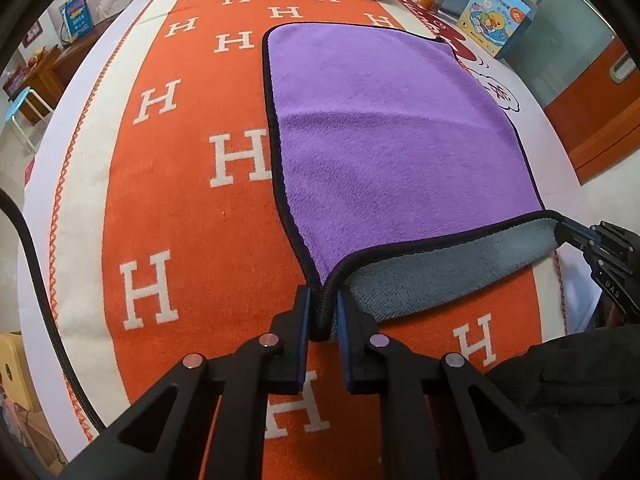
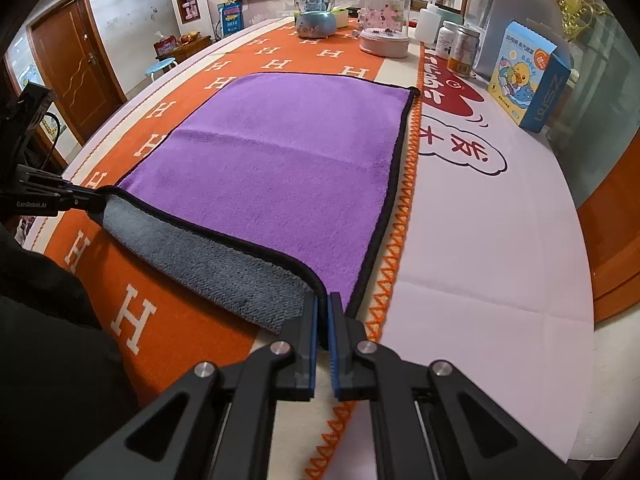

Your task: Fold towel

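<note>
One towel (image 1: 392, 140) is present, purple on its upper face and grey on the underside, bound in black edging. It lies on the orange H-patterned blanket (image 1: 176, 184), spread flat ahead of both tongs, with its near edge raised off the blanket.

The left gripper (image 1: 323, 312) is clenched on the near left corner of the towel; the black edging runs down between its blue pads. The right gripper (image 2: 323, 312) is likewise clenched on the near right corner. Between the two tongs the lifted edge sags and shows the grey underside.

Judgement: the first fold is in hand, both near corners secured and lifted, nothing yet laid over. The next move calls for carrying both corners forward together, level and evenly spaced, to meet the far edge beyond the tongs, then releasing.

Count: one towel, two grippers. Well beyond the towel stand one snow globe (image 2: 315, 12), one domed ornament (image 2: 386, 20) and one duck-printed box (image 2: 528, 80), with several jars whose number cannot be fixed.
</note>
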Demonstrator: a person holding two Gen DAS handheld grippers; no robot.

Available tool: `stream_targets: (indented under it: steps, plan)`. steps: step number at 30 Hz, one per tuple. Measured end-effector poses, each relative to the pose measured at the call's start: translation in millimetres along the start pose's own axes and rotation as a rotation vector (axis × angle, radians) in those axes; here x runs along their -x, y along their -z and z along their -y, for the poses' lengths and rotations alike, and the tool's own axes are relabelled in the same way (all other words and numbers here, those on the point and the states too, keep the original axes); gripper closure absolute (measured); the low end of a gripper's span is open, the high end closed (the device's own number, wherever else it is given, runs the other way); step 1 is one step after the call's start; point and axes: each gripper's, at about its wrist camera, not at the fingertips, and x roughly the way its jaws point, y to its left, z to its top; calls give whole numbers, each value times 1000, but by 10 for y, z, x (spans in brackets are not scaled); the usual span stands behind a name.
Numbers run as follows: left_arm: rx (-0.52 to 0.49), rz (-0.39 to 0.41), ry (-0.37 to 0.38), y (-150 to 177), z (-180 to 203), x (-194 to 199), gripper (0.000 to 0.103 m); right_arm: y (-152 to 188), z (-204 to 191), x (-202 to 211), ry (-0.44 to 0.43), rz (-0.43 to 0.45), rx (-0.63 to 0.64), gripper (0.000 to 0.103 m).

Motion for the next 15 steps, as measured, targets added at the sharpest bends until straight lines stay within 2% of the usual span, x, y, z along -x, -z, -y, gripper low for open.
stream_targets:
  steps: [15]
  plan:
    - [0,89,-15,-261,61,456,93,-351,94,293,15,76,14,99]
